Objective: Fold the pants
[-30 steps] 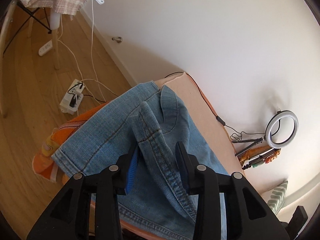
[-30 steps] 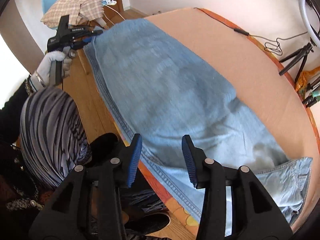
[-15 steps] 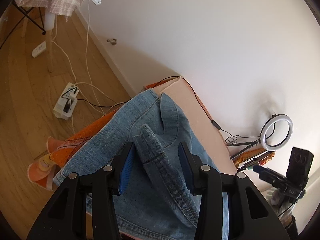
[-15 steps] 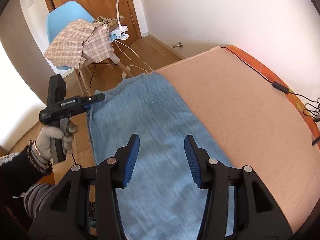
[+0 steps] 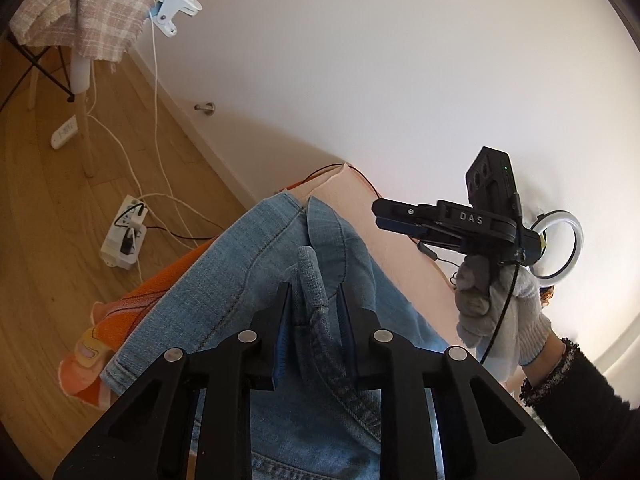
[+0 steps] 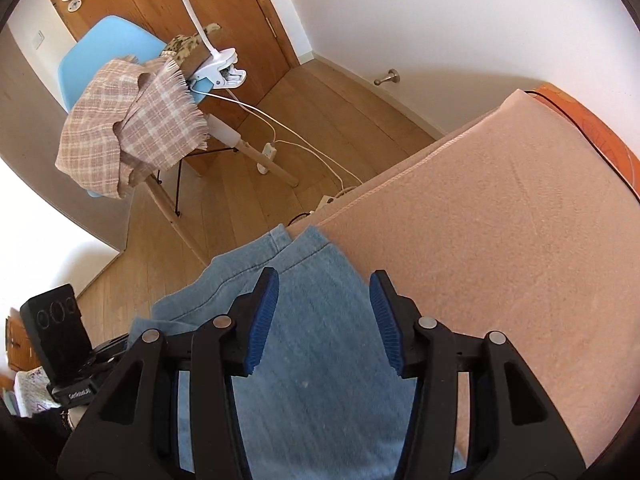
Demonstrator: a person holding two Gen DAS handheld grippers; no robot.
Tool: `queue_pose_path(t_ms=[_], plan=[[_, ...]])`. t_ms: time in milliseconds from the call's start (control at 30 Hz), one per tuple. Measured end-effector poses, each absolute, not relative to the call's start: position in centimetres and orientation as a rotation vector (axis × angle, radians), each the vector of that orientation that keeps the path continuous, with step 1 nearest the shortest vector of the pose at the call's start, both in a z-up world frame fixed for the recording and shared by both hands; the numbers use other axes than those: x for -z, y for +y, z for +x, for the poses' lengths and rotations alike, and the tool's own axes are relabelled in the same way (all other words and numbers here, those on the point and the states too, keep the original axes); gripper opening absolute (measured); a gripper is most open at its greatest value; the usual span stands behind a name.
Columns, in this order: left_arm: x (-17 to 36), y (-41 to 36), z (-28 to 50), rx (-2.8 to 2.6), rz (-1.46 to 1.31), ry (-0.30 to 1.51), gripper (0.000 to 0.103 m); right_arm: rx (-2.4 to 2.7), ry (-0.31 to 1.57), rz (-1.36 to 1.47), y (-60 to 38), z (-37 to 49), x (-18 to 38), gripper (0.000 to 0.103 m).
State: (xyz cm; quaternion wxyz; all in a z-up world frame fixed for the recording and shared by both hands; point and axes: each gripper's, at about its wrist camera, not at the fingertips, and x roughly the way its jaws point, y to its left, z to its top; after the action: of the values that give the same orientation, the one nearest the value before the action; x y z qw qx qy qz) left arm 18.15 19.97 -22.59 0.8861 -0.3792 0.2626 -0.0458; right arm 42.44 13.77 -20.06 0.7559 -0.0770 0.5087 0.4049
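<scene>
Left wrist view: the left gripper [image 5: 314, 312] has just been closing and pinches a raised fold of the blue jeans [image 5: 240, 280], which lie on the peach-covered table [image 5: 404, 248].

Right wrist view: the right gripper [image 6: 324, 312] hangs unclenched above the jeans' hem, pointing downward.

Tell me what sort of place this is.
Probably a room in a home: wooden floor, a blue chair draped with a checked cloth, and a wooden door.
</scene>
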Motion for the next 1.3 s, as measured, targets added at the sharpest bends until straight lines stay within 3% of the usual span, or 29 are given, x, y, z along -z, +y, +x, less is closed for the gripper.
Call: queue_pose_path(t_ms=[300, 333, 367, 400, 433, 500, 800, 1300], plan=[[22.7, 19.9, 18.9, 0.105, -0.8, 0.585, 0.02, -0.903, 1.178, -0.21, 17.6, 44.0, 23.5, 0.05], [22.9, 20.0, 18.8, 0.113, -0.803, 0.583, 0.019, -0.913, 1.176, -0.207, 17.7, 43.8, 23.6, 0.046], [23.0, 20.0, 18.6, 0.112, -0.802, 0.575, 0.016, -0.917, 1.173, -0.211, 17.8, 43.5, 23.6, 0.029], [22.9, 20.0, 18.3, 0.111, -0.802, 0.563, 0.008, -0.922, 1.169, -0.219, 17.8, 43.2, 23.5, 0.021], [22.9, 20.1, 18.1, 0.115, -0.807, 0.551, 0.007, -0.919, 1.159, -0.234, 17.7, 42.9, 23.3, 0.012], [22.8, 20.3, 17.6, 0.111, -0.819, 0.539, 0.007, -0.919, 1.132, -0.246, 17.4, 42.3, 22.5, 0.008], [22.2, 21.0, 13.9, 0.058, -0.83, 0.472, 0.007, -0.916, 1.007, -0.236, 18.0, 41.0, 17.7, 0.005], [24.8, 21.9, 13.1, 0.008, -0.813, 0.525, 0.007, -0.868, 1.036, -0.277, 21.0, 41.2, 21.5, 0.004]])
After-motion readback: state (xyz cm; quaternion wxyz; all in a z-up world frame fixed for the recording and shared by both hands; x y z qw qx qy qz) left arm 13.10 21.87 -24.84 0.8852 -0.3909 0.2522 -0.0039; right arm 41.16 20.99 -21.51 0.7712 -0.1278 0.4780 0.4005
